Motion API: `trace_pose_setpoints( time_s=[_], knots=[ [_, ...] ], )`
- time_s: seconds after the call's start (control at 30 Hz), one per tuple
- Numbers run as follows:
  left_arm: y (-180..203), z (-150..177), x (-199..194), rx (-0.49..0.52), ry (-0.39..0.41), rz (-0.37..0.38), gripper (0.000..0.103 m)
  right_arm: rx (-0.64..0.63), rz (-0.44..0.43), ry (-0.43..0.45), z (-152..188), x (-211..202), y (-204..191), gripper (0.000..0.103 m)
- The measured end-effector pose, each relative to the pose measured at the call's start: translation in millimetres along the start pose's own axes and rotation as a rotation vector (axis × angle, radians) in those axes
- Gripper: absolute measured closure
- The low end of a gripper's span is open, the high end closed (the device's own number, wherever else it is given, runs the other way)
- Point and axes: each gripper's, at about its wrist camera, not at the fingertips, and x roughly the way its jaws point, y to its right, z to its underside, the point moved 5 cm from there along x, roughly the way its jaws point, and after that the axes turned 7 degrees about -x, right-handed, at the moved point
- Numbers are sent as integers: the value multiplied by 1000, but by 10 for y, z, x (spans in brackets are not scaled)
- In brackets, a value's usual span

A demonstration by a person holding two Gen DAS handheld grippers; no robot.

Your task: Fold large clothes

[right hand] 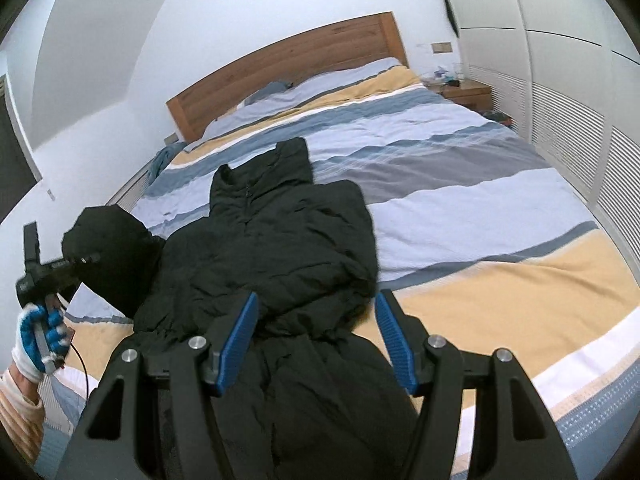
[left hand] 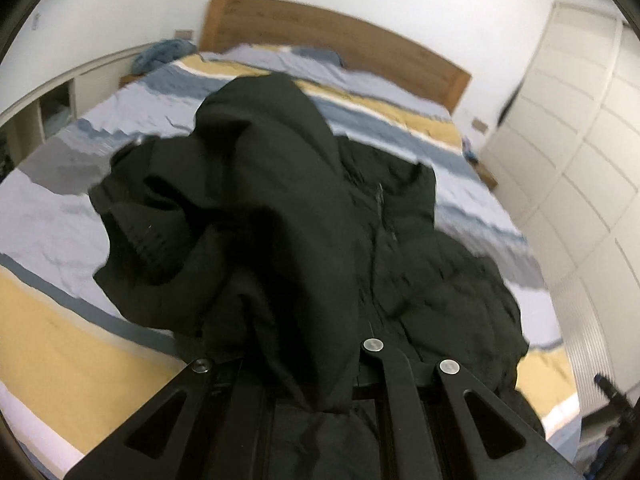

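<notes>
One black jacket (right hand: 276, 248) lies spread on the striped bed (right hand: 460, 184). We hold our right gripper (right hand: 316, 336) wide open just above its lower part, gripping nothing, while our left gripper (left hand: 304, 376) pinches a lifted sleeve (left hand: 256, 184), raised at the jacket's left side.

The jacket (right hand: 280, 248) is shown in solid black. The duvet (right hand: 460, 184) is striped in pale blue, slate blue, grey, white and mustard yellow. The headboard (right hand: 288, 60) is finished in brown wood grain. The right tool (right hand: 316, 336) is fitted with blue ribbed pads (right hand: 394, 340) on black links. The glove (right hand: 38, 336) is patterned blue and white.
</notes>
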Motion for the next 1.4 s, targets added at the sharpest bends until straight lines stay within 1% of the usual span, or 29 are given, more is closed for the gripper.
trace_pose_setpoints(
  time_s=[0.17, 0.27, 0.3, 0.37, 0.4, 0.43, 0.57, 0.7, 0.8, 0.93, 1.0, 1.1, 1.17, 1.27, 1.4],
  knots=[
    [149, 299, 253, 39, -68, -29, 96, 9, 12, 2, 61, -129, 75, 44],
    [209, 464, 316, 61, -105, -35, 93, 8, 11, 5, 87, -207, 93, 44],
    [238, 512, 318, 68, -117, -30, 89, 9, 11, 6, 92, -219, 97, 44],
    [291, 611, 305, 76, -143, -13, 75, 8, 10, 7, 106, -239, 90, 44],
    [291, 642, 283, 82, -154, -1, 63, 7, 9, 6, 110, -243, 81, 44],
    [309, 665, 251, 90, -152, 3, 57, 5, 8, 5, 120, -245, 61, 44],
    [342, 705, 45, 124, -138, 36, 53, -11, -5, -1, 143, -223, -28, 44],
    [116, 514, -177, 137, -93, -3, 52, -47, -28, -23, 143, -105, -229, 44],
    [-130, 298, -253, 123, -69, -50, 52, -90, -54, -43, 124, 62, -479, 44],
    [-427, 20, -255, 145, -46, -122, 52, -154, -101, -77, 71, 394, -920, 44],
    [-545, -113, -193, 146, -33, -147, 52, -187, -123, -90, 21, 589, -1159, 44],
    [-676, -236, -27, 129, -21, -161, 52, -232, -163, -100, -89, 923, -1546, 44],
    [-736, -251, 127, 120, -25, -158, 52, -269, -188, -108, -175, 1202, -1853, 44],
    [-763, -183, 392, 118, -40, -159, 52, -307, -216, -121, -245, 1562, -2176, 44],
    [-771, 30, 746, 165, -56, -195, 52, -377, -186, -147, -200, 1995, -2413, 44]
  ],
)
